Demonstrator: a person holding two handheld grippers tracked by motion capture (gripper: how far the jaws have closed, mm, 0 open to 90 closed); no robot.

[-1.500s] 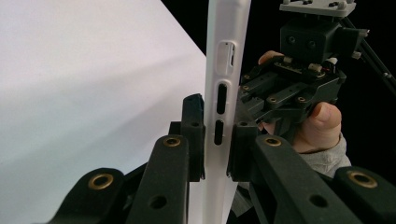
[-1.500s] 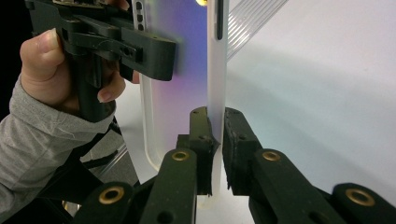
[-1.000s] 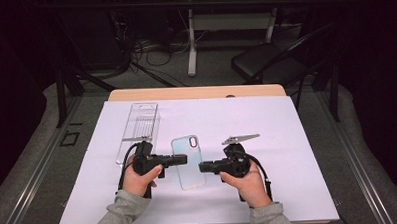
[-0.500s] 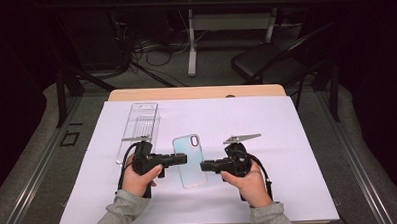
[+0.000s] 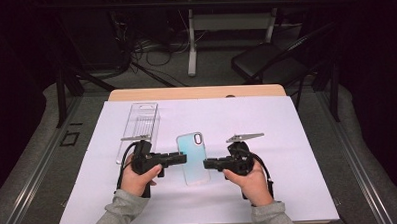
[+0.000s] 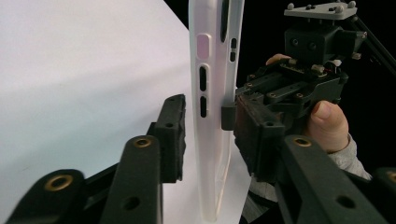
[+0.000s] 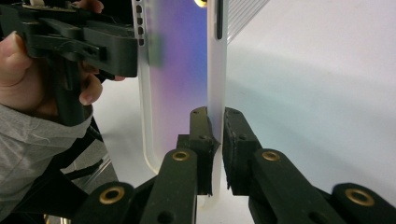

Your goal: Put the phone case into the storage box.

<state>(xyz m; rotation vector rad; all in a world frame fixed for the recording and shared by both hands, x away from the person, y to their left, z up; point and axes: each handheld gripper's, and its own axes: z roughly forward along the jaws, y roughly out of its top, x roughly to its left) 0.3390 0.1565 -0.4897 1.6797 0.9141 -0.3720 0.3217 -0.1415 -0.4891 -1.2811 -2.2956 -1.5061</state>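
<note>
Reaching in from the near edge of the tabletop, two grey-sleeved forearms hold a gripper in each hand, both aimed inward at a translucent phone case that lies between them on the white sheet. The left gripper meets the case's left long edge; in the left gripper view its jaws stand apart on either side of that edge, one pad short of the white rim with a gap showing, the other close on the far side — not clamped. The right gripper comes in at the case's right long edge, lower down, and in the right gripper view its two jaws are pressed together on the thin frosted side wall, pinching it. The case shows a pale blue-to-violet tint, with its camera cutout at the end away from the person. A grey three-cornered plate sits on top of the right gripper. Farther off, to the left and beyond the left hand, a clear plastic package lies flat on the sheet, well apart from the case. Beyond the tabletop's wooden far edge are a dark folding chair, loose cables on the floor and the legs of another table.
</note>
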